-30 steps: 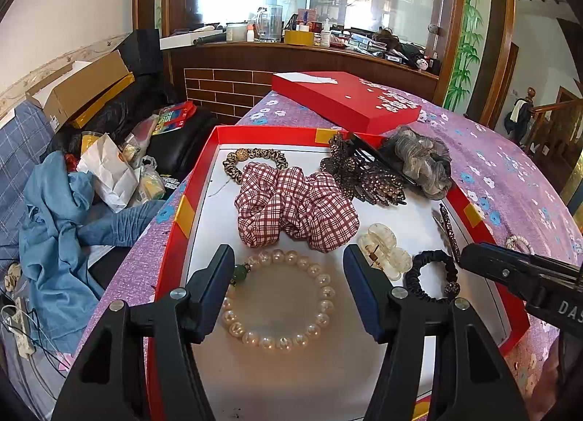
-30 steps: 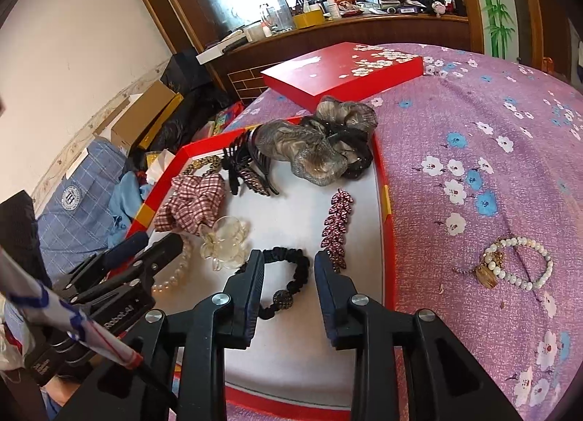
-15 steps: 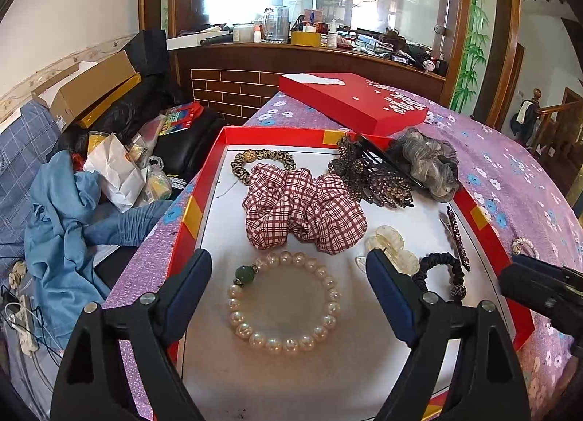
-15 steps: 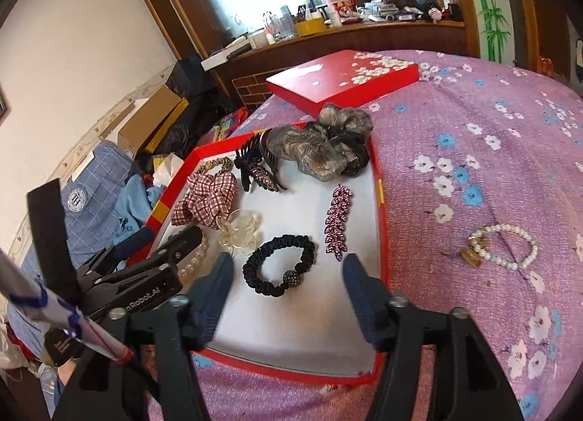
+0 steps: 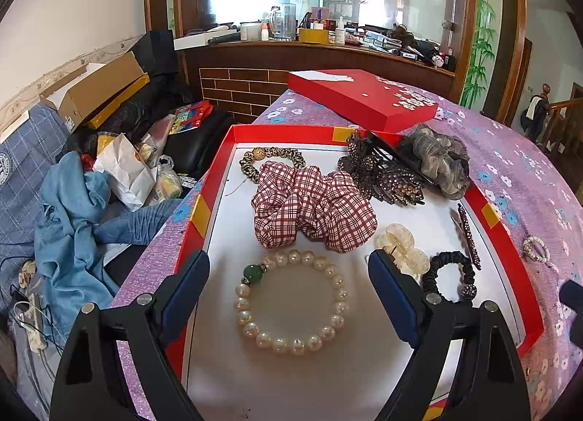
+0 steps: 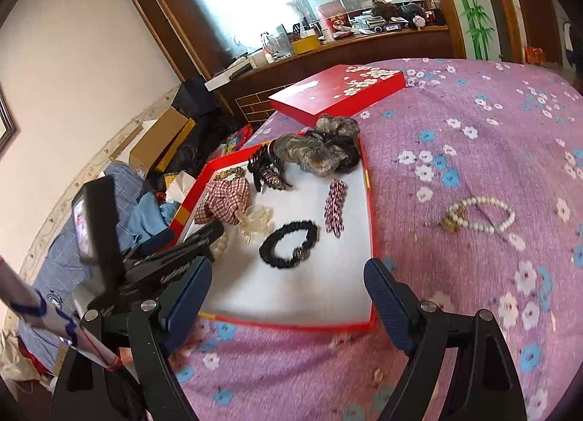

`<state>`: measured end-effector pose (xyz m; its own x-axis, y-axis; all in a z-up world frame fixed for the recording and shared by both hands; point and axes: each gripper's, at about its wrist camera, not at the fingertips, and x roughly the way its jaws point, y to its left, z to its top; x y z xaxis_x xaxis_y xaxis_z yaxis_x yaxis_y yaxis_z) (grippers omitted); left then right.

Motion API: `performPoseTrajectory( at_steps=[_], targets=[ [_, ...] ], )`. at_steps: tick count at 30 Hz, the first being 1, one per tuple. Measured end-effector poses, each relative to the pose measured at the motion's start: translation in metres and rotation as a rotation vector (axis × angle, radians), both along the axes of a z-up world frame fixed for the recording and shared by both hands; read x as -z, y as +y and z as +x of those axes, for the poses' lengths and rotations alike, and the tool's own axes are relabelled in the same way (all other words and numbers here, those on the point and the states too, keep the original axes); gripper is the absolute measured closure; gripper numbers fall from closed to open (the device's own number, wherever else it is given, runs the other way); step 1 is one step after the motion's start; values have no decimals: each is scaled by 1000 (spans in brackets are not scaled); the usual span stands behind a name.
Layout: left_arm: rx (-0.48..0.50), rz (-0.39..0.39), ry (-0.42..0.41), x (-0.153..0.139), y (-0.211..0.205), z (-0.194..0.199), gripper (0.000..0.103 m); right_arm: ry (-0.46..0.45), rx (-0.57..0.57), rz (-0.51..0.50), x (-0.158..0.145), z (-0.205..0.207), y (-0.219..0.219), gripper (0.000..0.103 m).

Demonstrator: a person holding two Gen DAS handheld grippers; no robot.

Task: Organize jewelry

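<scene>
**Both grippers spread wide and back off from the box**

Since a second ago both grippers have gone from nearly closed to wide apart, and both have drawn back. Left gripper (image 5: 288, 284) now frames the pearl bracelet (image 5: 291, 302) at lower centre of its view, fingers well clear on either side, gripping nothing; the bracelet lies flat on the white floor of the red box (image 5: 218, 162). Just above it sits the checked scrunchie (image 5: 313, 209), with the clear claw clip (image 5: 402, 248) and black hair tie (image 5: 452, 273) to the right.

Right gripper (image 6: 288, 284) is likewise apart and empty, and its view has pulled away from the black hair tie (image 6: 289, 244), which lies released inside the box (image 6: 370, 202). Both pieces look delivered. Out on the purple flowered cloth (image 6: 473, 129), at the right of the frame, a second pearl bracelet (image 6: 481, 215) lies outside the box; that is probably the next thing to collect, likely by the right gripper
</scene>
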<state>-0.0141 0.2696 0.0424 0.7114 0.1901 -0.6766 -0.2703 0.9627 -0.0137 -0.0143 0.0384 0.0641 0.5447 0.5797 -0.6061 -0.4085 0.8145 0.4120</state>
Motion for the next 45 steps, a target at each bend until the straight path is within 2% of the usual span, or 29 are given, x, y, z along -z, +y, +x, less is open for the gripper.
performPoseTrajectory(
  at_steps=[10, 15, 20, 22, 25, 28, 34, 38, 40, 43, 45],
  targets=[
    [-18, -2, 37, 6, 3, 5, 15, -38, -9, 37, -7, -35, -21, 12],
    [-60, 50, 28, 0, -4, -6, 15, -26, 2, -3, -5, -48, -31, 10],
    [-52, -21, -44, -21, -18, -52, 15, -57, 40, -69, -4, -71, -41, 10],
    [-64, -31, -81, -30, -26, -74, 8, -79, 74, -114, -3, -84, -44, 10],
    [-85, -29, -140, -43, -38, -105, 7, -116, 124, -193, -2, -103, -44, 10],
    [-100, -26, -180, -51, -51, -133, 4, -150, 161, -223, 0, -124, -47, 10],
    [-102, 61, -170, -60, -83, -175, 3, -216, 195, -318, -2, -162, -49, 10],
    [-62, 16, -197, -62, -86, -200, 2, -280, 226, -326, -13, -179, -51, 7],
    [-85, 24, -192, -63, -83, -204, 2, -297, 235, -326, -15, -181, -52, 7],
    [-173, 102, -219, -68, -84, -217, 2, -313, 236, -340, -16, -181, -49, 7],
    [-185, 151, -247, -71, -88, -226, 2, -325, 237, -351, -17, -183, -48, 7]
  ],
)
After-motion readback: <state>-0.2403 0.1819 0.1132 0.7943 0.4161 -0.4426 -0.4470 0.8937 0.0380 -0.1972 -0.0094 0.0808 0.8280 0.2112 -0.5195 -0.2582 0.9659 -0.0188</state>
